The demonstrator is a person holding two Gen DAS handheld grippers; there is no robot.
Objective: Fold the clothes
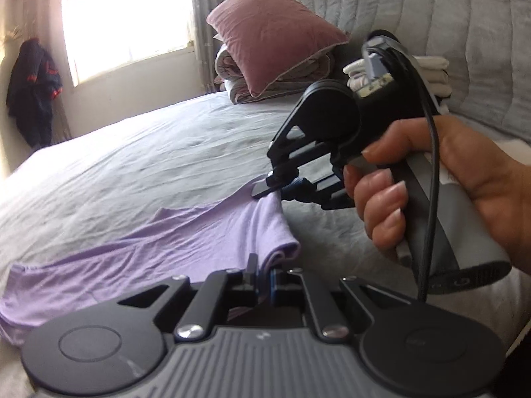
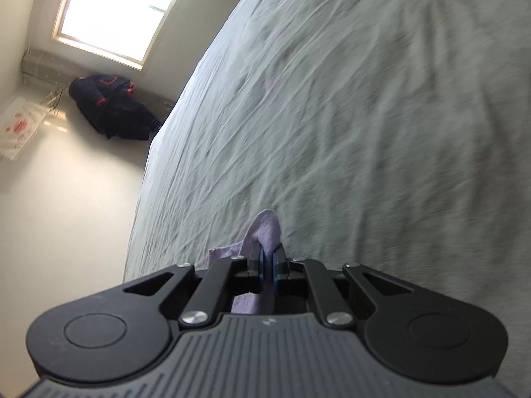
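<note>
A lilac garment (image 1: 149,252) lies stretched across the grey bed sheet (image 1: 132,165). My left gripper (image 1: 264,273) is shut on its near edge, the cloth pinched between the blue pads. My right gripper (image 1: 275,187), held in a hand, is shut on the garment's far corner and lifts it slightly off the bed. In the right wrist view, my right gripper (image 2: 268,258) is closed on a bunched fold of the lilac garment (image 2: 265,232), which sticks out past the fingertips above the sheet (image 2: 332,132).
A mauve pillow (image 1: 275,36) rests on folded bedding (image 1: 239,83) at the head of the bed, next to a stack of folded pale clothes (image 1: 428,76). The grey quilted headboard (image 1: 448,16) is behind. A dark jacket (image 1: 31,89) hangs by the window (image 1: 126,16).
</note>
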